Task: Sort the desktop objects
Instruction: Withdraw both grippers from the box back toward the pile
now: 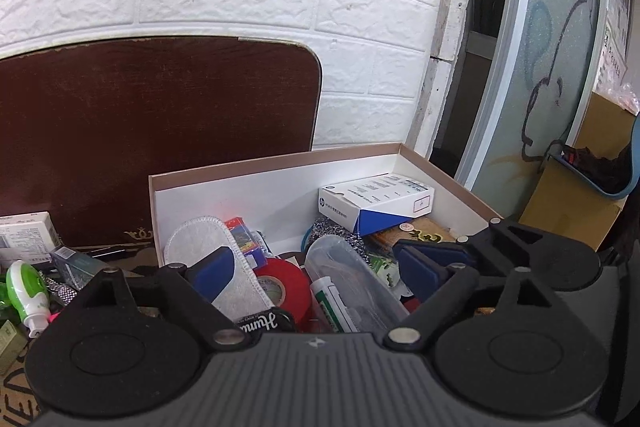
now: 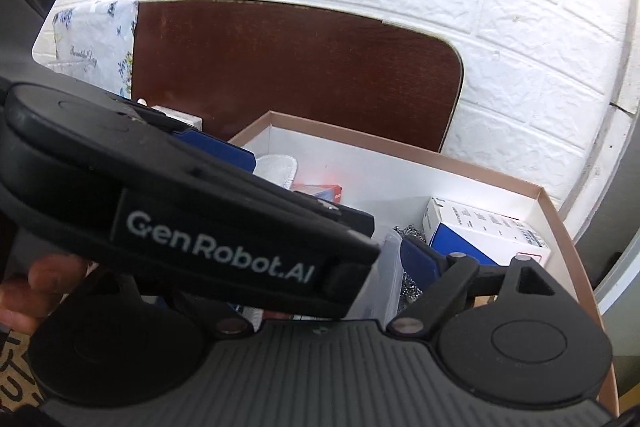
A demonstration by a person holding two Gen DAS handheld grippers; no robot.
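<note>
An open cardboard box [image 1: 440, 171] holds sorted items: a white and blue HP carton [image 1: 376, 205], a clear plastic case [image 1: 348, 277], a red tape roll [image 1: 286, 289], a white cloth pad [image 1: 208, 243], a steel scourer [image 1: 332, 227] and a tube [image 1: 332, 303]. My left gripper [image 1: 316, 263] is open and empty just above these items. In the right wrist view the box [image 2: 560, 223] and HP carton [image 2: 480, 227] show again. My right gripper [image 2: 332, 243] hovers over the box; the left gripper's black body [image 2: 192, 211] crosses in front and hides its left finger.
Loose items lie left of the box: a green and white bottle [image 1: 28, 291], a white carton [image 1: 28, 235] and a small clear box [image 1: 76, 263]. A brown board [image 1: 160, 131] leans on the white brick wall behind. A glass door [image 1: 540, 67] stands at right.
</note>
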